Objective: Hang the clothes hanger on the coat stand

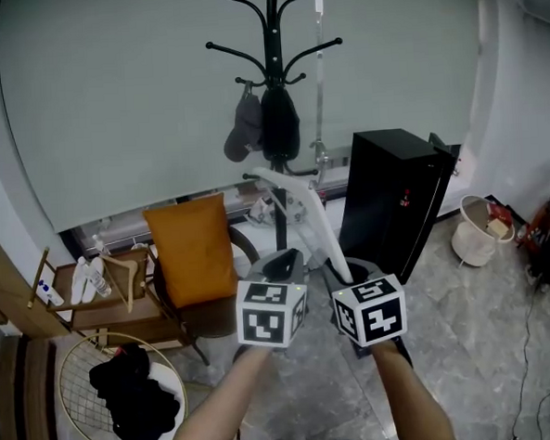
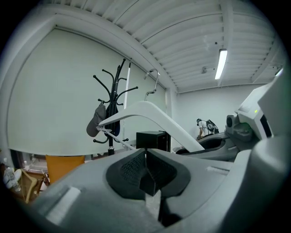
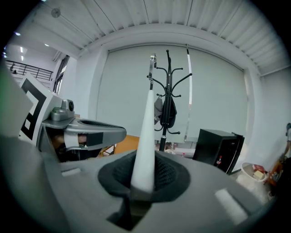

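The right gripper had its jaws clamped on one end of the white hanger, holding it up in front of the person, well short of the coat stand. The left gripper was closed on nothing. By my reckoning the hanging itself remained: its hook needed a free peg above the cap.

hanger white | coat stand black | cushion orange | cabinet black

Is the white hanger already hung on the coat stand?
No: the white hanger sits clamped in the right gripper, its hook in free air beside the coat stand.
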